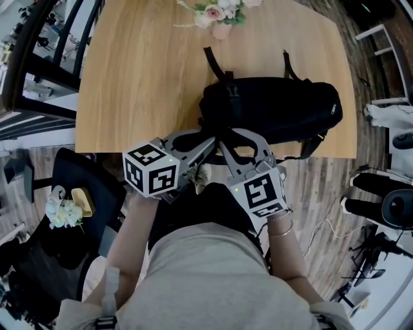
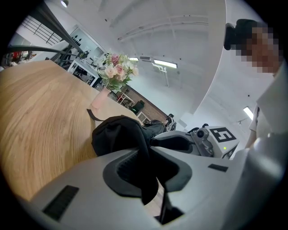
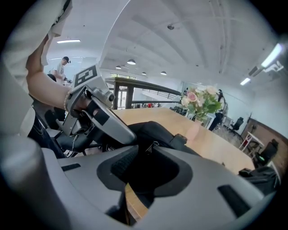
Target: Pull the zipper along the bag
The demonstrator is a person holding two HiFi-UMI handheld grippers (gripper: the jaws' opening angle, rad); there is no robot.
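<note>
A black bag (image 1: 277, 106) lies along the near edge of the wooden table (image 1: 142, 77), its straps trailing toward the far side. Both grippers meet at its near left end. My left gripper (image 1: 210, 143) reaches in from the left, and in the left gripper view (image 2: 146, 168) its jaws are shut on a fold of the bag's black fabric (image 2: 119, 132). My right gripper (image 1: 227, 151) comes from the right and stands open (image 3: 146, 168), with the end of the bag (image 3: 157, 130) and a small metal zipper pull (image 3: 152, 146) lying between its jaws, untouched by the pads.
A pink vase of flowers (image 1: 219, 13) stands at the table's far edge. A dark chair (image 1: 71, 187) holding a small bouquet (image 1: 63, 211) sits left of me. Cables and equipment (image 1: 387, 206) lie on the floor to the right. A person (image 3: 60, 68) stands far off.
</note>
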